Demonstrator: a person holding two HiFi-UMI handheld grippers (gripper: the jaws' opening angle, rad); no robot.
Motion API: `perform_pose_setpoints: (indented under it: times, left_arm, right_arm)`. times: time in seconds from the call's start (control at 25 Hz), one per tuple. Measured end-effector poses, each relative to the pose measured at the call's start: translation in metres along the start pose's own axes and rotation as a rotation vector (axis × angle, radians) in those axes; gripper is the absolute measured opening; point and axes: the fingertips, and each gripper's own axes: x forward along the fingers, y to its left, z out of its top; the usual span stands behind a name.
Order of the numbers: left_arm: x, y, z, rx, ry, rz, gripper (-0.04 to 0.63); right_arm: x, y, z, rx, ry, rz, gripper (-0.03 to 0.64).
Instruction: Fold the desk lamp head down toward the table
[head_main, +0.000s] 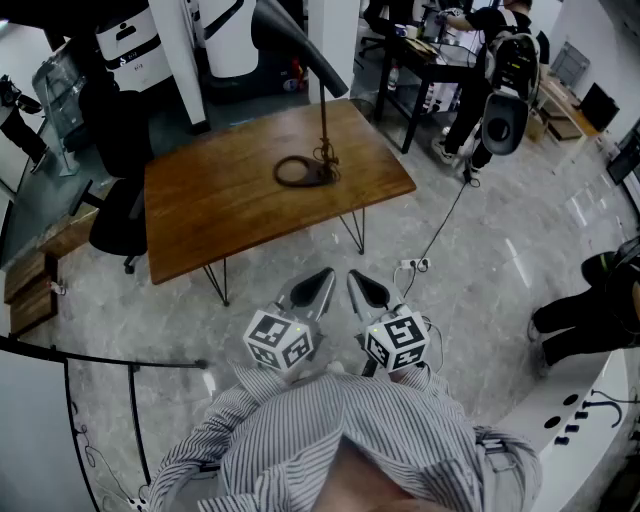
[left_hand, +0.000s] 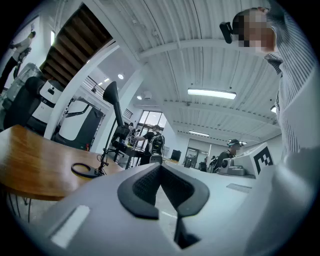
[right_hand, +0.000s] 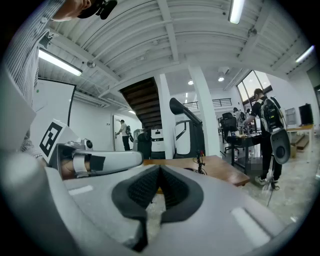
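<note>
The gray floor (head_main: 490, 280) is under my fingers. The big brown table (head_main: 220, 215) stands out in front of them, well apart from both. A black chair (head_main: 118, 215) sits at the table's side, ahead and to the left of my fingers. The lamp (head_main: 323, 120) stands on the table, far in front of my fingers. Its round base lies flat on the wood, its thin pole goes straight up, and its long dark head sits high, tipped at a slant. My left gripper (head_main: 318, 285) has its two fingers pressed together with nothing between them. My right gripper (head_main: 365, 290), just beside it, is the same: fingers pressed together and holding nothing.
</note>
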Motion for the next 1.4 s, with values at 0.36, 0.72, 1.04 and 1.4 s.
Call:
perform_pose_setpoints:
  times: [0.36,0.72,1.04,1.4]
  left_arm:
    - [0.001,0.001,0.0,-0.023,0.0,0.013,0.003]
    - [0.01,0.003,0.002,-0.033,-0.006,0.026,0.003]
    - [0.031,0.01,-0.006,-0.048,-0.02,0.054,0.003]
    - [0.064,0.071,-0.002,-0.05,-0.008,0.093,0.003]
  right_arm:
    - [0.002,-0.005,-0.004,-0.003,0.018,0.005,0.0]
    - [0.001,-0.014,0.003,0.024,-0.021,0.029,0.0]
    - [0.013,-0.043,-0.007,0.033,-0.022,0.048,0.001]
    - [0.085,-0.088,-0.005,-0.013,0.021,0.073,0.002]
